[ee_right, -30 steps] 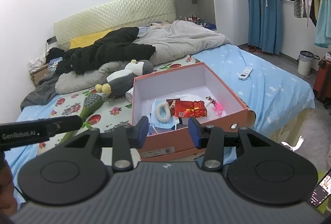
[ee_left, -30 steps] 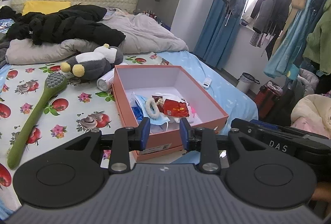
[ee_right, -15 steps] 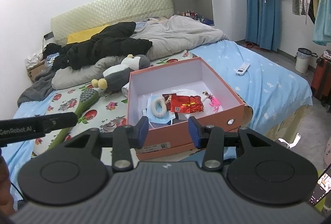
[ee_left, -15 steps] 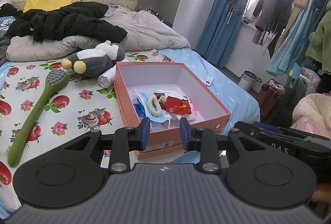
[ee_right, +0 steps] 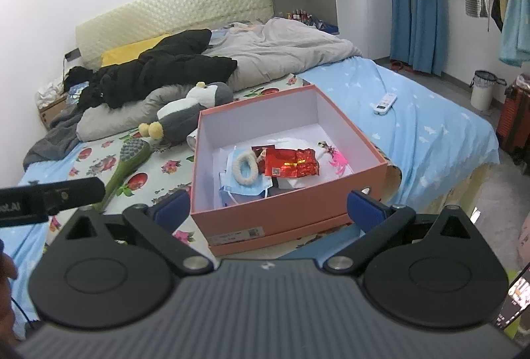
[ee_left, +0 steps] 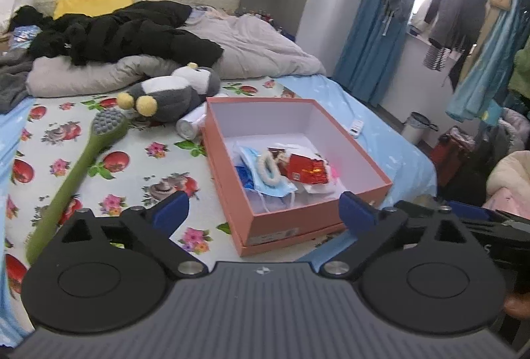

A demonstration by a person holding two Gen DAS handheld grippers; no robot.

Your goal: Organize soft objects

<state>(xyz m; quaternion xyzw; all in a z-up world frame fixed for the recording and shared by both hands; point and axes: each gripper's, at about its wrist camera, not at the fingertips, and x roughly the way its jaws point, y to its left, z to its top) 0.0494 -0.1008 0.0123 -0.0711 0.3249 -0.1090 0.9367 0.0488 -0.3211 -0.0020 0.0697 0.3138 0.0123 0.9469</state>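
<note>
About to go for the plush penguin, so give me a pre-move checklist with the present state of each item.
1. Left claw open and empty: ok.
2. Right claw open and empty: ok.
3. Grey-and-white plush penguin with yellow feet exposed on the flowered sheet: ok, nothing lies on top of it.
4. Open pink cardboard box has room: ok, its far half is bare.
5. Path to the penguin: not ok, the box stands between both claws and the toy.
6. White cylinder lying between penguin and box, whether it touches the toy: cannot tell.

plush toy (ee_left: 175, 94) behind box (ee_left: 281, 223), brush (ee_left: 76, 167) left
</note>
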